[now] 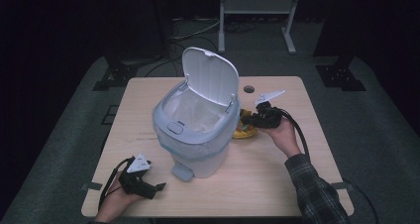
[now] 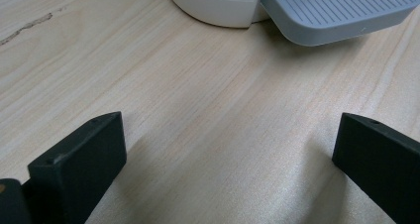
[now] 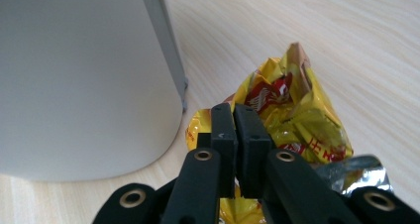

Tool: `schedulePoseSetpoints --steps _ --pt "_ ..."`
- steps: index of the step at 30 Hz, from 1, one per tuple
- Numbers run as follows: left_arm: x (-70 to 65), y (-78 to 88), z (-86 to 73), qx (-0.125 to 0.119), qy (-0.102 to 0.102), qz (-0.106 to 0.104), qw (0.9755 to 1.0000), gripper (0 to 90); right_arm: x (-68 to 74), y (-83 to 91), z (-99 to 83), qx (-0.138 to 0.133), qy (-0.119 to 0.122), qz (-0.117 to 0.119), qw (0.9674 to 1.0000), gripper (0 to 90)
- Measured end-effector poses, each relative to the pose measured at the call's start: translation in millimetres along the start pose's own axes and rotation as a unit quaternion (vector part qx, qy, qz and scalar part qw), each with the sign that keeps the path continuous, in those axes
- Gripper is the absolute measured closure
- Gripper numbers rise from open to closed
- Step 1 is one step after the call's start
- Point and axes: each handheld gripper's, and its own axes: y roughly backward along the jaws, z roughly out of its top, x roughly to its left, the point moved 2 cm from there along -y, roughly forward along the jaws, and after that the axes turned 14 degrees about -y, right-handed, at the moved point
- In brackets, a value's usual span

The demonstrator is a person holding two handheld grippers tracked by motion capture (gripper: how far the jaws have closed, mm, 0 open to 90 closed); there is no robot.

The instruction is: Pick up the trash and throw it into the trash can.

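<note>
Dark room; a light wooden bench (image 1: 277,169) carries the items. Nearest, at the front left corner, the left claw (image 1: 157,187) rests on the wood, jaws spread wide with nothing between them, pointing at the grey pedal (image 2: 337,11) of the white bin (image 1: 198,135). The bin stands mid-bench, lid raised. Just beyond its right side lies a yellow snack wrapper (image 3: 292,115); the right claw (image 3: 236,135) is clamped shut on it.
</note>
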Motion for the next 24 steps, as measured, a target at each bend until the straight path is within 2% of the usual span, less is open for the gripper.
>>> schedulePoseSetpoints --steps 8,13,24 --pt "0.0 0.0 0.0 0.000 0.000 0.000 1.0000 0.0 -0.2 11.4 -9.5 -0.001 -0.003 0.020 0.9998 88.5" --pt "0.0 0.0 0.0 0.000 0.000 0.000 1.0000 0.0 -0.2 21.2 -14.1 0.001 -0.003 0.013 0.9999 88.6" --pt "0.0 0.0 0.0 0.000 0.000 0.000 1.0000 0.0 6.2 47.0 -19.2 -0.007 0.005 0.016 0.9998 88.6"
